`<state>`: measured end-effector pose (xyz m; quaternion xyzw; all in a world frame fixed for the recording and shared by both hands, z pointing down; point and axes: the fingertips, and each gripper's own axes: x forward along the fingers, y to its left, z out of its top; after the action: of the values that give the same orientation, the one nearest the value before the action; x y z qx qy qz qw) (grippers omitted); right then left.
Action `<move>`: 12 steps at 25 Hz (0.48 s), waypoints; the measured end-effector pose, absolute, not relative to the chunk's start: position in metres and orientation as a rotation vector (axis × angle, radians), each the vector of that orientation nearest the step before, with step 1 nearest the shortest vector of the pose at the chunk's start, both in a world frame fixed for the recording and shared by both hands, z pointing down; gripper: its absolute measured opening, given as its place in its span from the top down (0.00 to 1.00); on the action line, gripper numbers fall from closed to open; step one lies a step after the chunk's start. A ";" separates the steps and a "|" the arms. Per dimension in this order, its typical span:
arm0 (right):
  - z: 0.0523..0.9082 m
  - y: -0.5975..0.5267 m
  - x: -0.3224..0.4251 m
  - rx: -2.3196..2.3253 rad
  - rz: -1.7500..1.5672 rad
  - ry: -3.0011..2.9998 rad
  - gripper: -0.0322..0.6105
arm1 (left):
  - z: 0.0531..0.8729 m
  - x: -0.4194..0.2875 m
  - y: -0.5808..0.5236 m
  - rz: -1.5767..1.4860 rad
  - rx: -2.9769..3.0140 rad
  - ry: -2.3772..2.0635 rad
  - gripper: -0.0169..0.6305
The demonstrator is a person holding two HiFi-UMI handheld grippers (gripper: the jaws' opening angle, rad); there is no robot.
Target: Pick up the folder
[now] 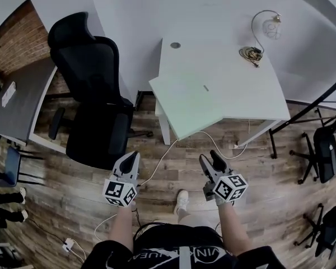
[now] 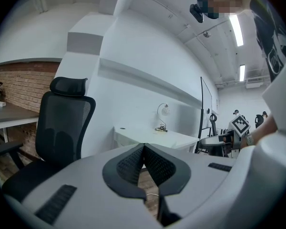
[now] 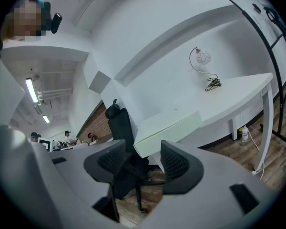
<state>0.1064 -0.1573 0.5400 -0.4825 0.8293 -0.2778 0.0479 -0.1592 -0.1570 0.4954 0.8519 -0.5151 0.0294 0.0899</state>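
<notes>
at the white desk (image 1: 241,83) edge, pale green folder (image 1: 187,102) overhanging, left hand-held gripper (image 1: 133,157) closed, right hand-held gripper (image 1: 209,157) parted, empty

Dark tangle (image 1: 250,54) beside the lamp (image 1: 271,28), too small to identify; chair (image 1: 326,153) at right edge is cut off.

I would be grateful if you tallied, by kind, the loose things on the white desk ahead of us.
Pale green flat folder: 1
Small lamp with a curved stem and round shade: 1
Total: 2 loose things on the white desk
</notes>
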 end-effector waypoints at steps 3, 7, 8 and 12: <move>0.541 -0.166 0.110 -1.454 -0.862 2.521 0.60 | 0.497 -0.155 -0.164 0.094 2.522 -1.540 0.95; 0.541 -0.176 0.116 -1.438 -0.876 2.509 0.59 | 0.496 -0.148 -0.172 0.097 2.509 -1.553 0.95; 0.542 -0.178 0.118 -1.433 -0.882 2.508 0.59 | 0.495 -0.146 -0.174 0.097 2.508 -1.557 0.95; 0.547 -0.187 0.127 -1.417 -0.907 2.502 0.59 | 0.493 -0.133 -0.183 0.100 2.511 -1.563 0.95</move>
<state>0.1267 -0.1866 0.5468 -0.4691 0.8281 -0.3003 0.0633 -0.1329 -0.1831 0.4928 0.8449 -0.5261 0.0335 0.0910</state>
